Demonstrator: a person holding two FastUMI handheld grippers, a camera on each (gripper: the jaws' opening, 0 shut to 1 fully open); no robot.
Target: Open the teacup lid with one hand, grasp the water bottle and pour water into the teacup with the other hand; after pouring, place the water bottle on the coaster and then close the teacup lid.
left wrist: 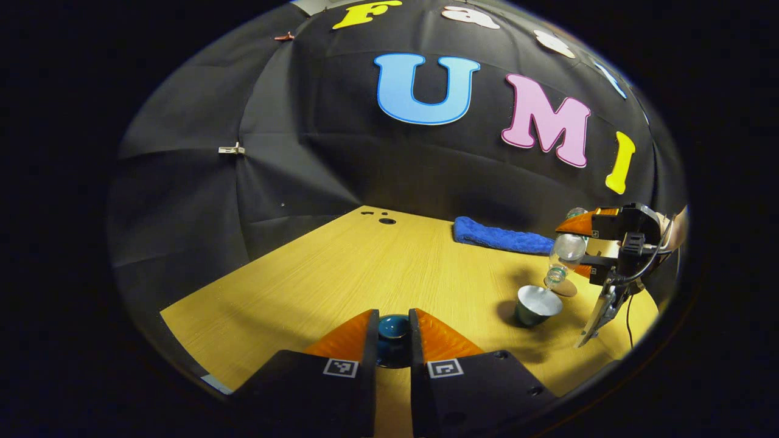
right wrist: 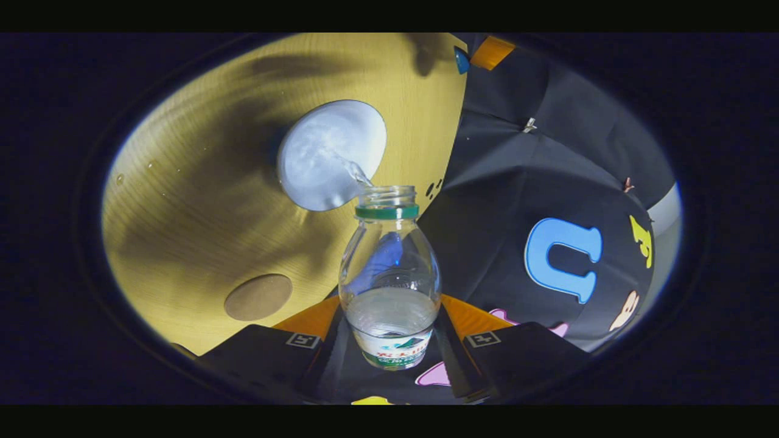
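On the left, the left gripper clamps the small teal lid low over the surface; glazed, hard and probably slick. Right of it the open cup takes water from the tilted bottle, light thin plastic, clenched near its base by the right gripper. Its label is too small to read. The coaster lies near.

Water bottle tilted over teacup, coaster beside them.
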